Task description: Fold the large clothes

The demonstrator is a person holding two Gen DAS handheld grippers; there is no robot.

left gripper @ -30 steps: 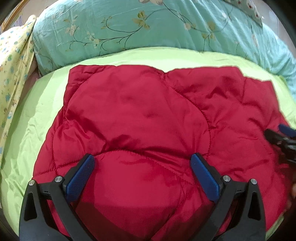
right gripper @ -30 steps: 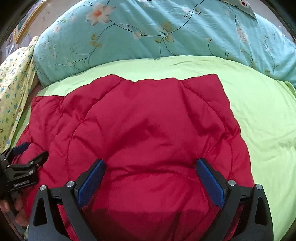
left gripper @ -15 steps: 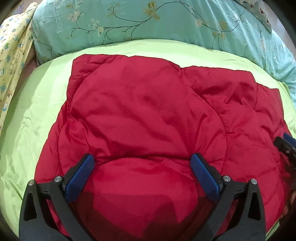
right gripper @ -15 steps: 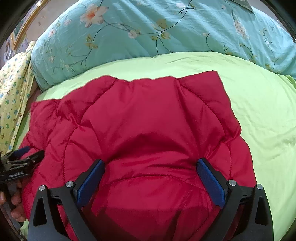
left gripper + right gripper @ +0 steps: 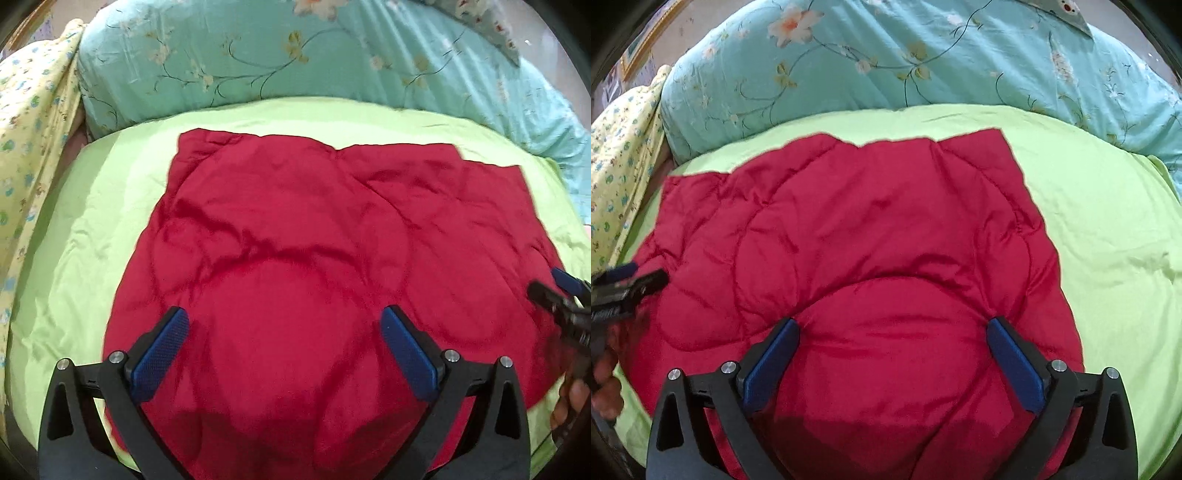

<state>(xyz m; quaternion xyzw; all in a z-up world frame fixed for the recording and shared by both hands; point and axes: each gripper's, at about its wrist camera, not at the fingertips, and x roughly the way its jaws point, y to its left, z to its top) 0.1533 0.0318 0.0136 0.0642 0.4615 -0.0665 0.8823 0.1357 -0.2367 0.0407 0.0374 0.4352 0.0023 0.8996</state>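
Note:
A red quilted puffer garment [image 5: 314, 236] lies folded and spread on the light green bed sheet [image 5: 92, 206]; it also fills the right wrist view [image 5: 857, 236]. My left gripper [image 5: 282, 336] is open, its blue pads wide apart above the garment's near left part. My right gripper [image 5: 892, 343] is open above the near right part. The right gripper also shows at the right edge of the left wrist view [image 5: 565, 299]. The left gripper shows at the left edge of the right wrist view [image 5: 624, 284]. Neither holds cloth.
A teal floral duvet [image 5: 295, 55] is bunched along the far side of the bed [image 5: 905, 62]. A yellow patterned cloth [image 5: 26, 147] hangs at the left. Bare green sheet [image 5: 1108, 229] lies right of the garment.
Both grippers have pulled back and up from the garment, so more green sheet shows around it. Both stay open. The garment's surface has settled flatter.

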